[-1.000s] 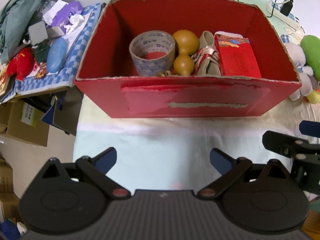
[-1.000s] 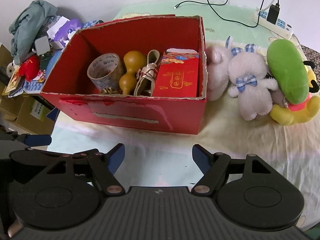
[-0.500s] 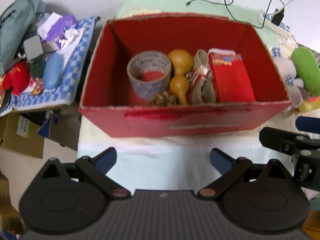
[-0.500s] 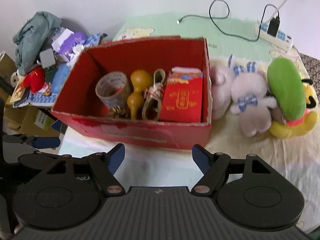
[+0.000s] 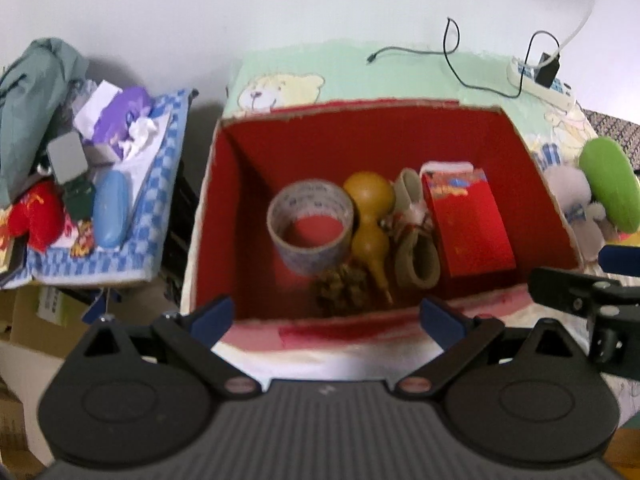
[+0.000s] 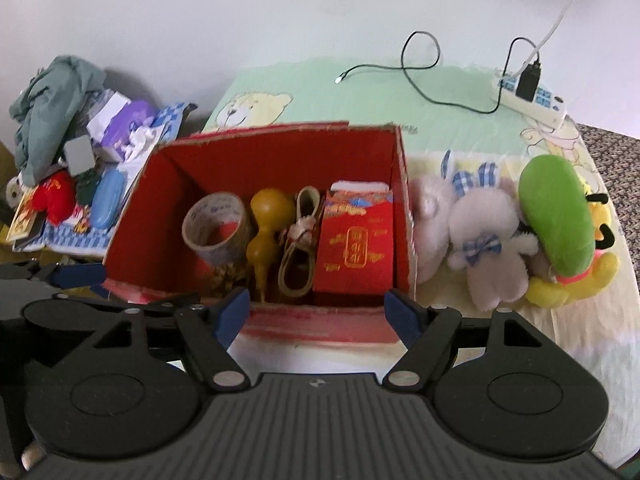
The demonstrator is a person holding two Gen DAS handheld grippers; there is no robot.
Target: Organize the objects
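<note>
With both my left gripper (image 5: 326,318) and right gripper (image 6: 318,314) spread wide and empty above its near wall, the red box (image 6: 404,184) already holds tape roll (image 6: 216,232), gourd (image 6: 266,232) and red packet (image 6: 356,240) — plush toys (image 6: 486,240) wait outside its right wall, probably next.

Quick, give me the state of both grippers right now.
Left gripper: open, holding nothing, poised above the near edge of the red box.
Right gripper: open, holding nothing, also near that edge.
</note>
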